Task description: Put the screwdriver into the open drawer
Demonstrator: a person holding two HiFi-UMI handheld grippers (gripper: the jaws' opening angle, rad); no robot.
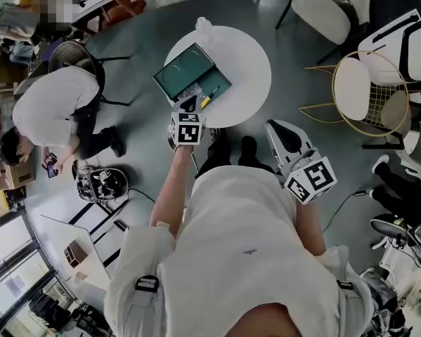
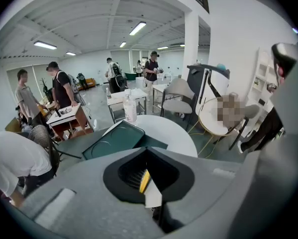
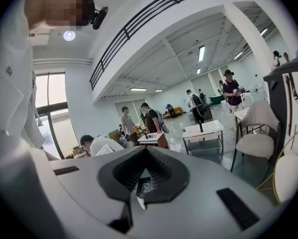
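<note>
we see the round white desk ahead of the person, with the dark green open drawer lying flat on it and a clear bottle at its far edge. the screwdriver, yellow-handled, lies on the desk at the drawer's near edge, outside it; we cannot tell whether it touches the drawer. the left claw hangs over the desk's near rim, its tip just beside the screwdriver's handle. in the left gripper view that claw is clenched, the tips meeting, and the yellow handle shows through the hollow between the black pads; we cannot make out any grip on it. beyond the tips the drawer, the desk and the bottle stand in line. the right claw is held back off the desk, near the person's chest, well apart from the drawer. in the right gripper view it is clenched too, with nothing clamped, pointing out across the room. a crouching person in a white shirt is on the floor to the left, and a white chair stands to the right.
</note>
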